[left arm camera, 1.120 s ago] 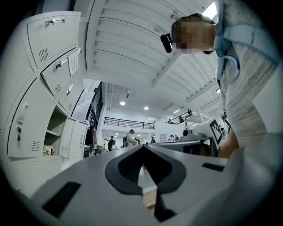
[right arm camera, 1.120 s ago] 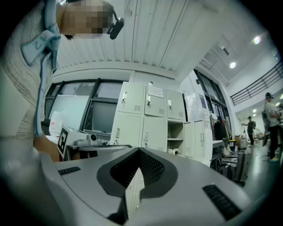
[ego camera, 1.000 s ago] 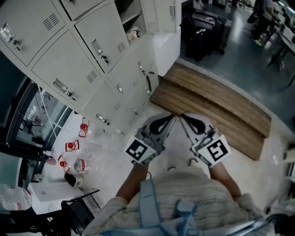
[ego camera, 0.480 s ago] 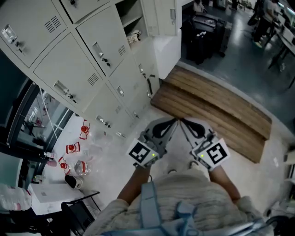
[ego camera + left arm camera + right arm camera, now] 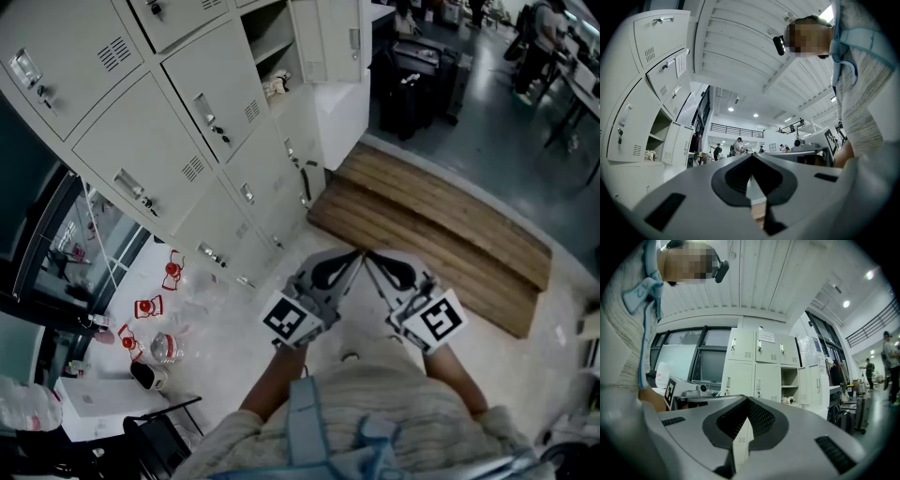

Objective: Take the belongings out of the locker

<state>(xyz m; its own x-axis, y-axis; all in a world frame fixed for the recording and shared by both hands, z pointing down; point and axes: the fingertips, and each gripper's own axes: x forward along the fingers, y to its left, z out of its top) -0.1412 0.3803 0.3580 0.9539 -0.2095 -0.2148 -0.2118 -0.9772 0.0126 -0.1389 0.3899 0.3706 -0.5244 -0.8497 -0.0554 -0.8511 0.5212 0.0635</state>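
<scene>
A bank of pale grey lockers (image 5: 178, 141) stands at the upper left of the head view. One locker (image 5: 272, 42) has its door (image 5: 328, 37) open, and a small light bundle of belongings (image 5: 275, 86) lies on its lower shelf. The same bundle shows in the left gripper view (image 5: 650, 154) and in the right gripper view (image 5: 790, 400). My left gripper (image 5: 356, 254) and right gripper (image 5: 369, 254) are held side by side in front of the person's body, well short of the lockers. Both are shut and empty, with jaw tips meeting (image 5: 751, 155) (image 5: 746, 399).
A low wooden platform (image 5: 441, 225) lies on the floor just beyond the grippers. Red-capped containers and clear bottles (image 5: 150, 314) are scattered on the floor at the left. A black suitcase (image 5: 412, 75) stands past the open locker. People (image 5: 737, 145) stand far off in the hall.
Both grippers keep their place and stay shut. The head view has drifted slightly, so the lockers and the open compartment sit a little lower in the picture.
</scene>
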